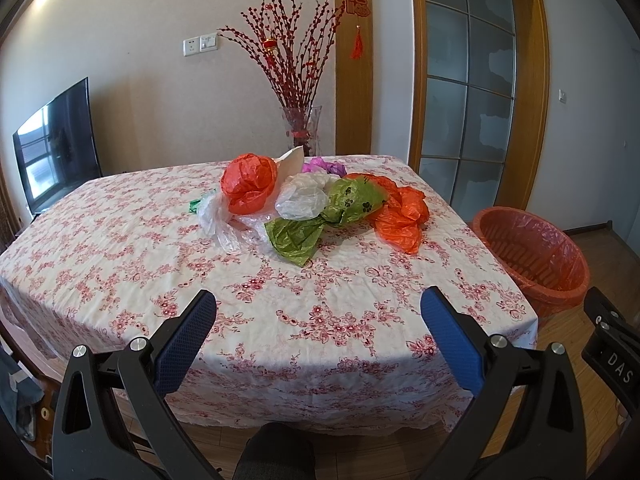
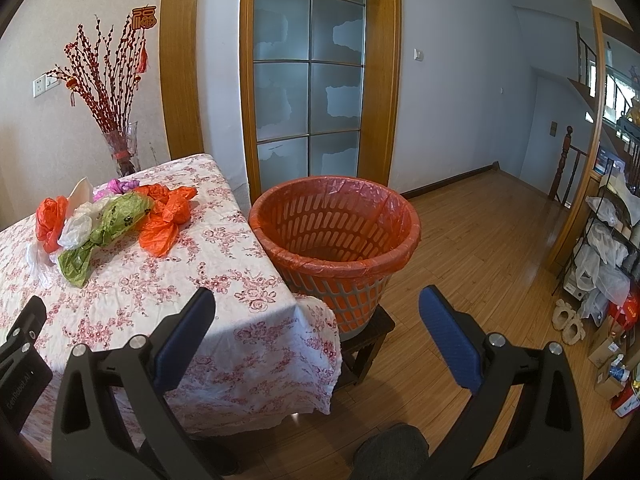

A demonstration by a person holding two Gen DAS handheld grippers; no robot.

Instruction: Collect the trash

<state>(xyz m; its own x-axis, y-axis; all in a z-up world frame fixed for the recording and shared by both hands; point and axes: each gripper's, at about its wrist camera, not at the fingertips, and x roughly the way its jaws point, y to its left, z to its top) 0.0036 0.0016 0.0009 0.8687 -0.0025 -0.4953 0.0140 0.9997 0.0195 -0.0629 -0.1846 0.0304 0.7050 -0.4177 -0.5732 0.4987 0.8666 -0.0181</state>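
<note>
1. Looking at the table, all the trash is up there and none of it is picked up yet. The job looks like it is just at the start.
2. The trash is a heap of crumpled plastic bags on the far side of the table, in the middle. An orange bag sits at the left of the heap. A white bag is next to it. A green bag lies nearest. Another orange bag is on the right. A purple bag peeks out at the back.
3. The trash bin stands just beside the right edge of the table, on a small dark stool. It has a red liner inside. From what I can see, no trash is in the bin, though the bottom is partly hidden.
4. So every bag is left to carry from the table to the bin.
5. The left claw is spread wide. It holds nothing and touches nothing. It hangs over the near edge of the table, well apart from the heap.
6. The right claw is spread wide too. It is empty and touches nothing. It points at the near right corner of the table and the bin.
</note>
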